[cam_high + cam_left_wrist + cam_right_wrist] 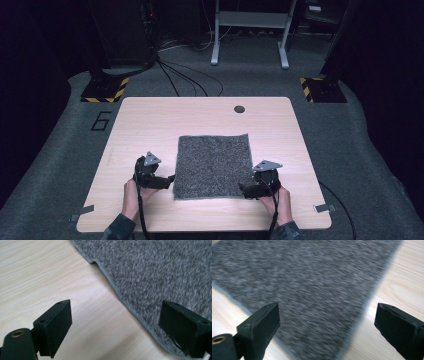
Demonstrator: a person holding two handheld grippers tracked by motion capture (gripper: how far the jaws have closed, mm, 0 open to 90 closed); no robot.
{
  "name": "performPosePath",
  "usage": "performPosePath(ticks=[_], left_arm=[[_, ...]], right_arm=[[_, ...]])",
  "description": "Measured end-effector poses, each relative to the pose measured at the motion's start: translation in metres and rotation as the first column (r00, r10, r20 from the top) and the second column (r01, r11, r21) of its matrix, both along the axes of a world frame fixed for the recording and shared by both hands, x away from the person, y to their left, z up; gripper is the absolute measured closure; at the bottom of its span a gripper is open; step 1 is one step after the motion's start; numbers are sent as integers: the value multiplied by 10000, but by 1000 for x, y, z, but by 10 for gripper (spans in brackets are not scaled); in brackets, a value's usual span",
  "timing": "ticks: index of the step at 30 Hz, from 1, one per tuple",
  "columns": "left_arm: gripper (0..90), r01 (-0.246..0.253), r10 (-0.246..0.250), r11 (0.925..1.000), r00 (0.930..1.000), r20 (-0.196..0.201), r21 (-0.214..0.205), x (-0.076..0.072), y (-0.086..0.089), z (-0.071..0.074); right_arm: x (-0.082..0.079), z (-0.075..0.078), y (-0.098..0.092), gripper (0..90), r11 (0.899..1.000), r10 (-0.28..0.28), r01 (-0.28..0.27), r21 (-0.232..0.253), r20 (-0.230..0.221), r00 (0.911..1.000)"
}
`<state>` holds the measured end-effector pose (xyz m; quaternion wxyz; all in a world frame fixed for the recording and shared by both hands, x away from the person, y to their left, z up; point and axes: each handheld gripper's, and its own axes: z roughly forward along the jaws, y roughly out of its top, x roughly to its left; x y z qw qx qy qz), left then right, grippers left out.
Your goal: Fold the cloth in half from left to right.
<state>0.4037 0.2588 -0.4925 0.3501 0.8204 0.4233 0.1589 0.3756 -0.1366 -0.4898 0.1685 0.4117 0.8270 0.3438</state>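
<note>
Grey carpet square (214, 165) flat mid-worktop (150, 120), near edge toward the person. Left hand-held gripper (170, 179) released at its near-left corner, right hand-held gripper (242, 188) released at near-right corner. Both equally close, jaws gaping, nothing pinched; carpet lies inward between them.

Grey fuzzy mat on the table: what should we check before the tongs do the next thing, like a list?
1. Square grey carpet mat lies flat on the light wooden table: ok.
2. Left tongs open, nothing between the jaws: ok.
3. Right tongs open, nothing held: ok.
4. Each tongs sits at a near corner of the mat: ok.
5. Mat's stitched edge undamaged: cannot tell, one small kink shows.
</note>
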Motion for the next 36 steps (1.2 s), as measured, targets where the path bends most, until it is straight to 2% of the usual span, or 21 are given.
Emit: performPosePath(ticks=[4, 5, 7, 9, 10, 11, 16, 17, 18, 19, 21, 22, 24, 25, 27, 30, 31, 32, 34, 35, 36], left_arm=[[102, 12, -14, 9996, 10000, -55, -265, 16, 1, 3], [100, 2, -1, 9999, 10000, 40, -157, 21, 1, 4], [85, -27, 27, 9996, 10000, -3, -289, 31, 0, 5], [80, -112, 114, 9998, 9999, 129, -153, 37, -1, 6], [71, -95, 96, 9998, 9999, 40, -199, 42, -2, 6], [60, -82, 82, 9998, 10000, -6, -164, 48, -3, 7], [39, -57, 57, 9997, 10000, -24, -243, 63, -8, 7], [37, -57, 58, 9999, 10000, 70, -93, 68, -10, 7], [37, -23, 22, 9999, 10000, -34, -104, 72, -11, 6], [31, -40, 31, 9993, 9997, -236, -366, 79, -12, 5], [31, -28, 18, 9995, 9995, -300, -329, 84, -12, 3], [22, -11, -13, 9990, 9984, -564, -436, 92, -12, 1], [32, -45, 14, 9987, 9980, -626, -509, 96, -12, 0], [32, -46, 22, 9992, 9980, -624, -388, 100, -12, -1], [38, -71, 35, 9991, 9965, -838, -427, 107, -12, -4], [45, -174, 142, 9990, 9969, -769, -403, 115, -13, -6], [45, -200, 164, 9991, 9955, -934, -368, 120, -13, -8], [48, -198, 158, 9990, 9948, -1006, -393, 124, -13, -9], [57, -232, 182, 9985, 9947, -1015, -487, 127, -13, -10], [75, -235, 184, 9983, 9955, -926, -542, 132, -14, -11], [88, -235, 184, 9983, 9955, -926, -542, 132, -14, -11]], right_arm=[[-4, 2, 20, 31, 9994, 356, -356, 22, -11, 9994], [-5, 2, 27, 23, 9991, 415, -415, 43, -14, 9991], [-7, 3, 39, 21, 9973, 738, -738, 64, 85, 9972], [-10, 3, 50, 22, 9954, 955, -955, 2, 75, 9954], [-10, 2, 54, 22, 9948, 1021, -1021, 3, 85, 9947], [-12, 1, 66, 19, 9898, 1374, -1371, -377, 53, 9905], [-13, -1, 85, 13, 9831, 1815, -1814, -230, 10, 9834], [-12, 0, 93, 12, 9792, 2028, -2027, -128, 51, 9792], [-12, 0, 93, 12, 9792, 2028, -2027, -128, 51, 9792], [-12, 0, 99, 9, 9772, 2121, -2121, -109, -14, 9773], [-12, 0, 102, 6, 9776, 2103, -2104, -67, -75, 9776], [-10, 0, 109, 0, 9747, 2234, -2234, -28, -163, 9746], [-9, 0, 115, 0, 9736, 2284, -2284, 43, -332, 9730], [-9, 0, 115, 0, 9736, 2284, -2284, 43, -332, 9730], [-8, -1, 123, 0, 9684, 2492, -2491, 79, -325, 9679], [-8, -2, 132, 0, 9632, 2689, -2687, 94, -391, 9624], [-9, -4, 140, 0, 9606, 2781, -2779, 117, -331, 9600], [-9, -3, 143, 0, 9556, 2947, -2947, 60, -493, 9543], [-9, -3, 147, 0, 9550, 2966, -2967, 51, -429, 9540], [-10, -3, 158, 0, 9455, 3251, -3257, -67, -441, 9447], [-10, -3, 158, 0, 9455, 3251, -3257, -67, -441, 9447]])
